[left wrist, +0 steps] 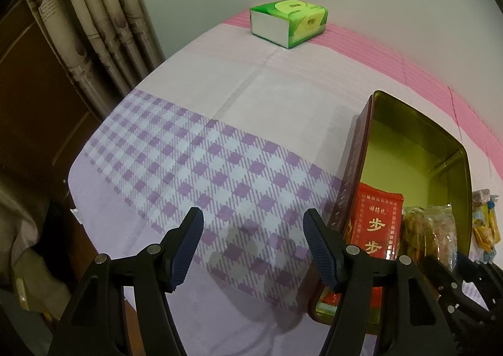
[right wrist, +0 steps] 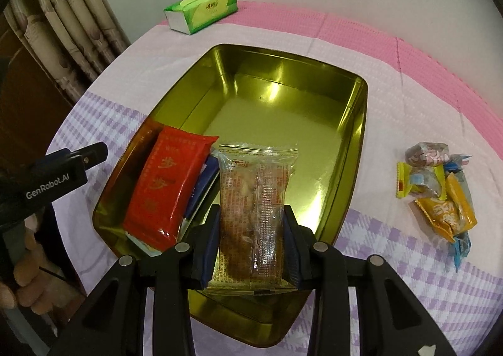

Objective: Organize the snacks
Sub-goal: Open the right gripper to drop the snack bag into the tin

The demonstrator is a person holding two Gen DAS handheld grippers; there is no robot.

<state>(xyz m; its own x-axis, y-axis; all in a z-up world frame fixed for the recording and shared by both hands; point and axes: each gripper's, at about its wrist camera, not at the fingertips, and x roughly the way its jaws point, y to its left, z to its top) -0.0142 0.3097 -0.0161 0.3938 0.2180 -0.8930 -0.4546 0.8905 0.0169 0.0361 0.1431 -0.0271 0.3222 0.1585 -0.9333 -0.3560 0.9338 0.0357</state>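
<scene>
A gold tin box sits on the table; it also shows in the left wrist view at the right. A red snack packet lies in its near left part, over a blue packet; the red packet shows in the left wrist view. My right gripper is shut on a clear-wrapped brown snack, held over the tin's near end. A pile of small wrapped candies lies on the cloth right of the tin. My left gripper is open and empty, above the checked cloth left of the tin.
A green tissue pack lies at the far edge of the table, also in the right wrist view. Curtains hang at the left. The table's left edge drops off near dark furniture.
</scene>
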